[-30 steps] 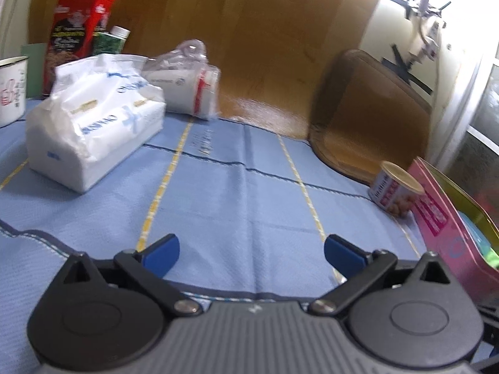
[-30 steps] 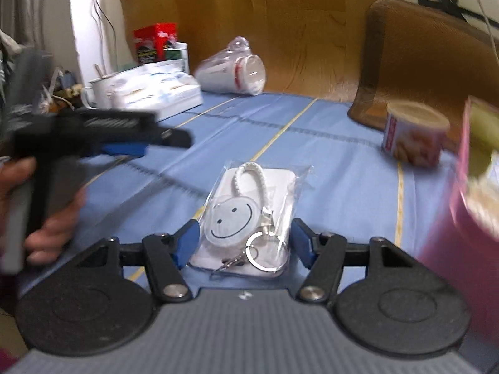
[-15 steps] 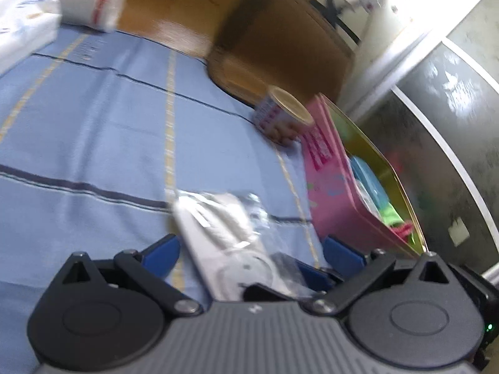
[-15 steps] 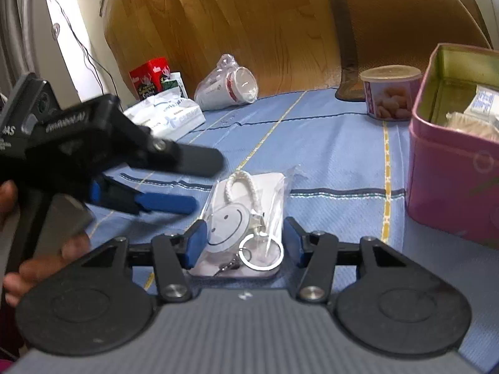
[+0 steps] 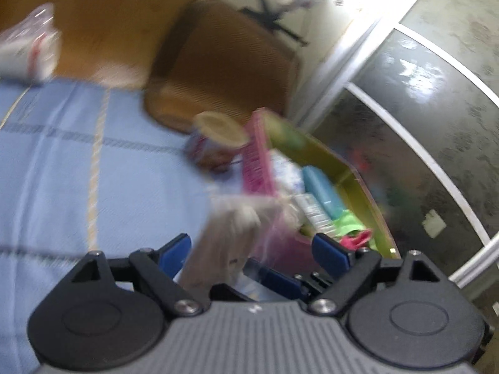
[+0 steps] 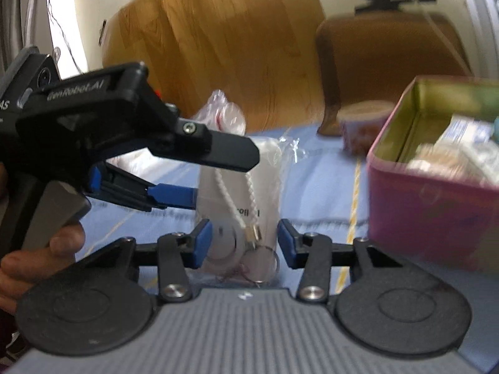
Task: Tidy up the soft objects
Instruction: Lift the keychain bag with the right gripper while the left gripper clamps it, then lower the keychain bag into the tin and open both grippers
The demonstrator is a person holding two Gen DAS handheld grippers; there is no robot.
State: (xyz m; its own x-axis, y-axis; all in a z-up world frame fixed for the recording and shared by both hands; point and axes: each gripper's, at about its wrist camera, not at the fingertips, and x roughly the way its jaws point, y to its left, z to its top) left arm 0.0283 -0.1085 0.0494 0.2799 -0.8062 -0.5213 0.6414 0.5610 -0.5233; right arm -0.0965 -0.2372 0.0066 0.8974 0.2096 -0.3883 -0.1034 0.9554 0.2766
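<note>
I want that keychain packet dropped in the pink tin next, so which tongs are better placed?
Right. The right tongs pinch the keychain packet upright, and the pink tin sits open just to their right. The left tongs are open, gripping nothing.

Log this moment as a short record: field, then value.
held item: keychain packet in clear plastic, lifted off the cloth
right gripper: shut on the packet's lower end
left gripper: open, fingers either side of the packet
target: pink tin, open, already holding items
surface: blue tablecloth
nearby: snack cup beside the tin
</note>
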